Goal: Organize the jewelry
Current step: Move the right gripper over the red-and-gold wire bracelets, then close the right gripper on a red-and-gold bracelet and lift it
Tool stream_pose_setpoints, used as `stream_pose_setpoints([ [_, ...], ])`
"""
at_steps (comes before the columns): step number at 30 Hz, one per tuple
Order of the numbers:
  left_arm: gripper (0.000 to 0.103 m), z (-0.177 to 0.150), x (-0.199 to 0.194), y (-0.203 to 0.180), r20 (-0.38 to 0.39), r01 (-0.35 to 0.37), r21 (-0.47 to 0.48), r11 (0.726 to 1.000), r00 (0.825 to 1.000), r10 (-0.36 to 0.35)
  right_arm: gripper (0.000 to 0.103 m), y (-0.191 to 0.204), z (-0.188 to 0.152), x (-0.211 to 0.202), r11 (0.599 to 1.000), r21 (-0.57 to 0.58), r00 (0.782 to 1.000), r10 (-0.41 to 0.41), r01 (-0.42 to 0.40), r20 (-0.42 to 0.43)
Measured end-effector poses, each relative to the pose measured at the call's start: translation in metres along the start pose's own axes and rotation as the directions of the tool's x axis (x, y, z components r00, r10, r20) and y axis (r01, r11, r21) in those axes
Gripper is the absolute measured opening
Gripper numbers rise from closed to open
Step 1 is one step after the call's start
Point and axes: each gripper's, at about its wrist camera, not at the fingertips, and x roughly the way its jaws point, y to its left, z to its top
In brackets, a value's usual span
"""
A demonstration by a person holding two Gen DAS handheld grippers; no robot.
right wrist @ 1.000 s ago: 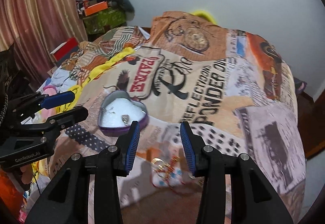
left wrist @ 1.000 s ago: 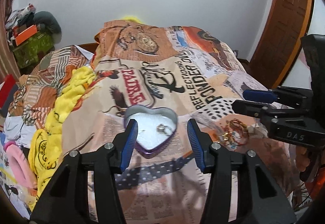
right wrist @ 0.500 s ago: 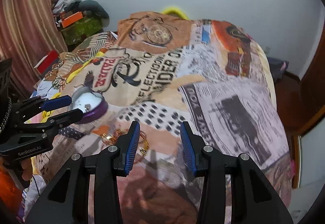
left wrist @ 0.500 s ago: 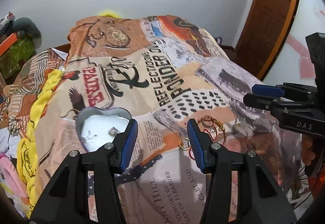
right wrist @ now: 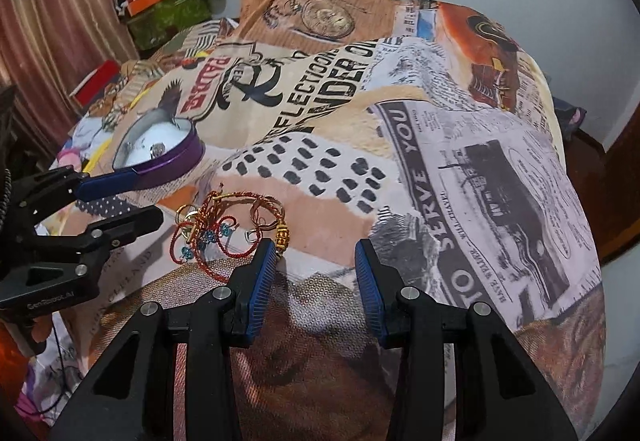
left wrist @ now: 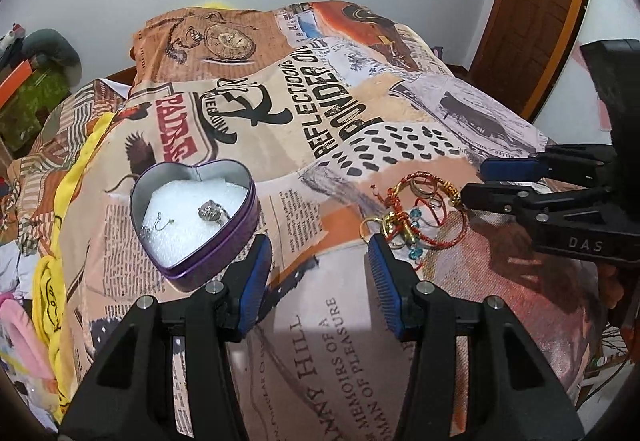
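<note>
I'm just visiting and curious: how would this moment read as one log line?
task: organize jewelry | left gripper: open, empty | right gripper: open, empty | heart tin: holds ring | jewelry pile: on bedspread, untouched

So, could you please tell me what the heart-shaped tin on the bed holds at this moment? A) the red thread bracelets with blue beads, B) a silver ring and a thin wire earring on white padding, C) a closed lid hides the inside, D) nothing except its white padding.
B: the open heart-shaped tin shows a silver ring and a thin wire earring on white padding, while the red thread bracelets lie outside on the bedspread.
</note>
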Motion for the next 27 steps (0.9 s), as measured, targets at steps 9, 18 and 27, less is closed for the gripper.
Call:
stream_pose_setpoints([
  [9, 0.05, -0.003, 0.0, 0.004, 0.004, 0.006, -0.011, 1.0, 1.0, -0.006, 0.018, 0.011, 0.003, 0.014, 0.999, -0.043, 1.0, 0.012, -0.013, -0.026],
  [18, 0.05, -0.003, -0.004, -0.001, 0.009, 0.013, 0.0, 1.0, 1.0, -0.013, 0.009, 0.014, 0.003, 0.001, 0.999, -0.018, 0.999, 0.04, -0.04, 0.035],
  [27, 0.045, -0.001, -0.001, -0.01, -0.009, 0.071, 0.009, 0.997, 0.997, -0.071, 0.009, -0.002, 0.009, -0.03, 0.999, 0.044, 0.991, 0.022, -0.028, 0.134],
])
